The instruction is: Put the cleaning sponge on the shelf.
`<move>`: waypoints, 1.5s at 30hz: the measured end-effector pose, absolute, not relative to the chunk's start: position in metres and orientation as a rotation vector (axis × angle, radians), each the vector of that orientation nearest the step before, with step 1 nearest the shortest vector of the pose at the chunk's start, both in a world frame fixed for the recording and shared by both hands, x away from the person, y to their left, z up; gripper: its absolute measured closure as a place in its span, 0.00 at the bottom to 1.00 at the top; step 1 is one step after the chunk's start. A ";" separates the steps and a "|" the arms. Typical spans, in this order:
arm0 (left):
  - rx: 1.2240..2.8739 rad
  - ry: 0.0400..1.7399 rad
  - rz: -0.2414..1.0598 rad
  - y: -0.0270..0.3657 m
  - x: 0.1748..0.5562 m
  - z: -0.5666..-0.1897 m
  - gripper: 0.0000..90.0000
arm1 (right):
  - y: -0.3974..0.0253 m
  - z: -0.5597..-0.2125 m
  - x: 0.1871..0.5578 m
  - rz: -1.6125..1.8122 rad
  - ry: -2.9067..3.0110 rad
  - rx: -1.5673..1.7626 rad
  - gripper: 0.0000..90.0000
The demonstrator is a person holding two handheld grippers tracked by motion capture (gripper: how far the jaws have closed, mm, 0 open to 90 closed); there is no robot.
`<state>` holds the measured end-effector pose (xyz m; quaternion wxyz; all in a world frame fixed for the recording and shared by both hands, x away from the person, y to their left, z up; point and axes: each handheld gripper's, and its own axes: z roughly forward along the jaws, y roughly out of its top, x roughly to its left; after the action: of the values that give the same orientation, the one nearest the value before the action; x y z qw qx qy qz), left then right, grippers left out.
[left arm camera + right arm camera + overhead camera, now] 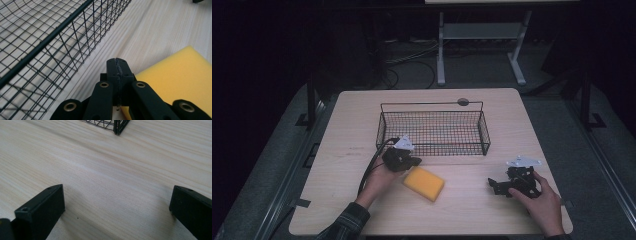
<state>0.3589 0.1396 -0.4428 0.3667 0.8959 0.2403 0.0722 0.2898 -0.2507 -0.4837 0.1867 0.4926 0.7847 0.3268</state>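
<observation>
Looking at how everything is set out, my guess is the yellow sponge (424, 183) is meant to end up in the wire basket (432, 131), since it lies flat on the bench (352, 125) just in front of the basket's near wall, a little left of the bench's middle, and the left tongs (411, 161) sit right at its upper left corner. In the left gripper view the jaws are pressed fully together with nothing between them, and the sponge (180, 82) lies just to the right of the tips, so it isn't gripped. The basket (50, 45) mesh runs close along the other side. Reads to me like a lineup for a grab, and the jaws would need to spread first.

Pose on that side: the left hand (379, 182) comes in from the bottom edge with the sleeve angled up and to the right, the tool pointing toward the gap between sponge and basket, and its cable looping back along the forearm.

The right tongs (499, 185) are well apart from the sponge, over near the right edge of the bench. The right hand (542, 197) holds them low, pointing left across the wood. In the right gripper view the jaws stand wide apart over bare bench, with a corner of the basket (117, 125) at the top. Looks parked to me, kept out of the way while the left side does the work.
</observation>
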 end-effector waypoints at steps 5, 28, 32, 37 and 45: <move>2.312 0.619 0.180 0.144 0.355 -0.443 1.00 | -0.251 -0.484 0.290 0.920 2.209 1.387 0.00; 2.302 0.651 0.154 0.165 0.331 -0.441 1.00 | -0.251 -0.484 0.290 0.920 2.209 1.388 0.00; 2.292 0.661 0.143 0.167 0.327 -0.441 1.00 | -0.251 -0.484 0.290 0.920 2.209 1.387 0.00; 2.285 0.663 0.136 0.169 0.321 -0.440 1.00 | -0.251 -0.484 0.290 0.920 2.209 1.387 0.00; 2.289 0.654 0.119 0.170 0.307 -0.440 1.00 | -0.251 -0.484 0.290 0.920 2.209 1.388 0.00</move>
<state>0.3069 0.1704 -0.4403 0.3702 0.8921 0.2547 0.0463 0.2898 -0.2506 -0.4836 0.1866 0.4928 0.7845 0.3269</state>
